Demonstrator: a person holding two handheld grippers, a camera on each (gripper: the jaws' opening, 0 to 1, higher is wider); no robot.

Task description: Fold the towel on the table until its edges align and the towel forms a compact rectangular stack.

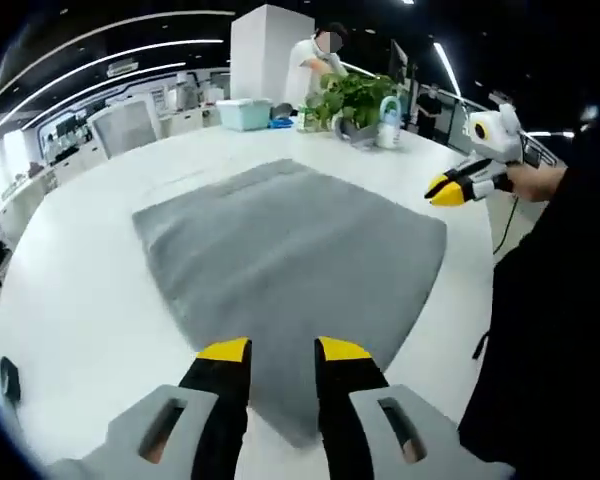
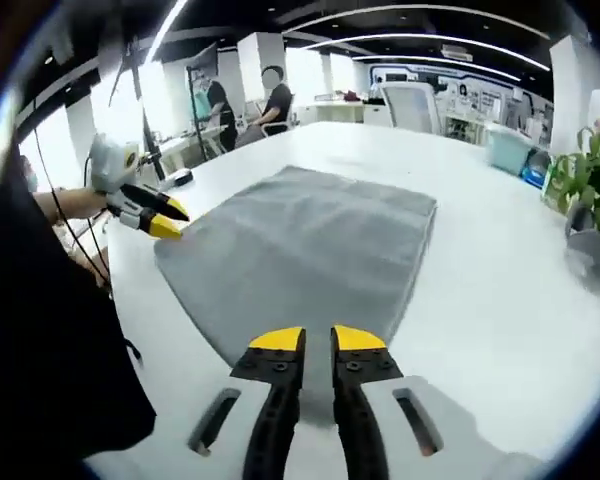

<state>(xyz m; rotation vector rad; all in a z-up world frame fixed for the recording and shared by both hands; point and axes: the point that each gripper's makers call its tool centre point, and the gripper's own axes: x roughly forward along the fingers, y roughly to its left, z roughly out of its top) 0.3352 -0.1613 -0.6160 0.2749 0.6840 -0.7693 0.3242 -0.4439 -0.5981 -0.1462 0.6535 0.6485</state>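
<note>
A grey towel (image 1: 290, 250) (image 2: 310, 240) lies spread flat in a single layer on the white round table (image 1: 80, 300) (image 2: 500, 300). My left gripper (image 1: 283, 350) hovers open over the towel's near corner, with nothing between its yellow tips. It also appears in the right gripper view, where the left gripper (image 2: 165, 220) sits at the towel's left corner. My right gripper (image 2: 318, 340) is over another corner, its yellow tips a narrow gap apart and holding nothing. From the left gripper view, the right gripper (image 1: 445, 190) hangs in a hand at the towel's right corner.
A potted plant (image 1: 355, 100) (image 2: 590, 180), a teal box (image 1: 245, 113) (image 2: 508, 150) and a white bottle (image 1: 388, 120) stand at the table's far edge. People (image 2: 270, 100) sit and stand beyond the table. Bare white tabletop surrounds the towel.
</note>
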